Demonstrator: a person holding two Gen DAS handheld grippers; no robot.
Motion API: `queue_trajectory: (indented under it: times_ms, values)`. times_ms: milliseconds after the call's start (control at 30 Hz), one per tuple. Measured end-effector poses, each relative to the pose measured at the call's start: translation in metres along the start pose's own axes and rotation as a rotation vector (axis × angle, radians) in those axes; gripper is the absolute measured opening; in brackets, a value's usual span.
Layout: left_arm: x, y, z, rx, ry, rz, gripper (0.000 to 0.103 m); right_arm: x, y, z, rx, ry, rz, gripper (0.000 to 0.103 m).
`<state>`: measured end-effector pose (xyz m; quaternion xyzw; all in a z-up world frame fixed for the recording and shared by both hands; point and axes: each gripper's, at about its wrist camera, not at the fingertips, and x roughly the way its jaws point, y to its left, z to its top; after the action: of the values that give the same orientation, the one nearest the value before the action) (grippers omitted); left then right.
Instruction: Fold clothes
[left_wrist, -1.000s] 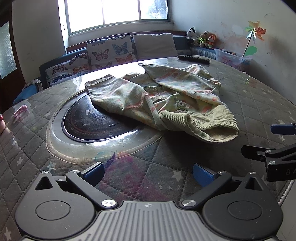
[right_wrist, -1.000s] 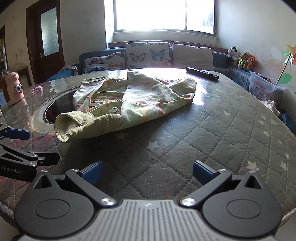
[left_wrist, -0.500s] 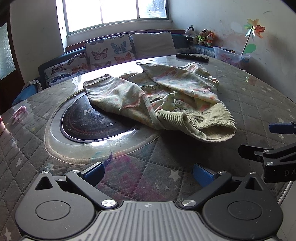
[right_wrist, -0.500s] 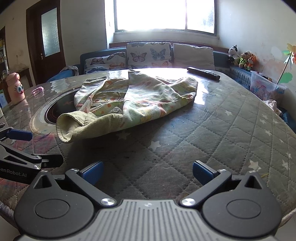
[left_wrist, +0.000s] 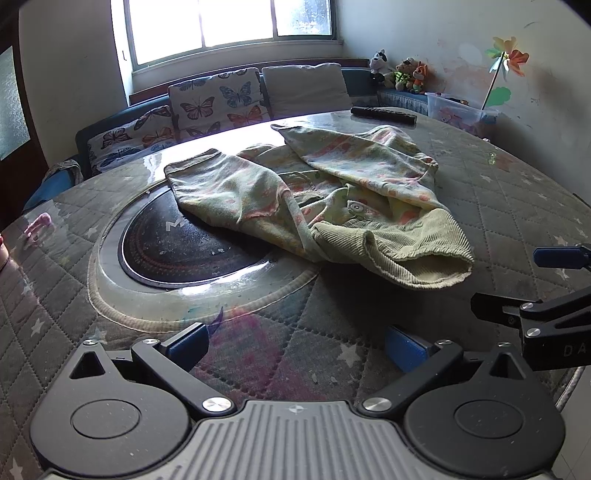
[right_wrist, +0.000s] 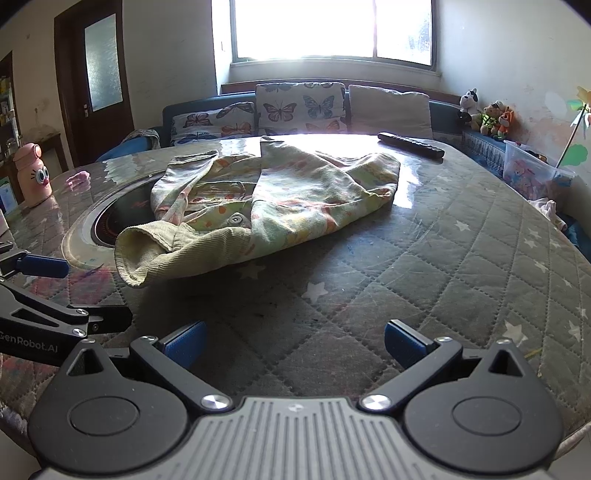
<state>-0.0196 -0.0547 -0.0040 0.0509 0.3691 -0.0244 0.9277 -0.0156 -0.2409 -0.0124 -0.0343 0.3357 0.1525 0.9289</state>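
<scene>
1. Quilted, star-patterned cover spreads over the round table (right_wrist: 461, 258), with a dark inset disc (left_wrist: 192, 247) near its middle.
2. A crumpled green garment (left_wrist: 332, 192) lies on the table, partly over the disc.
3. The left claw (left_wrist: 295, 343) hangs apart and empty, the garment's corduroy cuff (left_wrist: 424, 254) ahead and to its right.
4. The right claw (right_wrist: 295, 343) gapes empty; the garment lies ahead-left, not touching.

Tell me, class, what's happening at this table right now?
A person holds two grippers over a round quilted table. A crumpled green garment lies unfolded, partly over the dark inset hob. The left gripper and right gripper are both open and hold nothing. Folding hasn't begun.
</scene>
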Motion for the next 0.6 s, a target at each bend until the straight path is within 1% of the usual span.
queue_trajectory:
  times_ms: [600]
  values:
    - [0.007, 0.008, 0.011, -0.007, 0.000, 0.007, 0.103, 0.009, -0.001, 0.012, -0.005, 0.004, 0.006, 0.103]
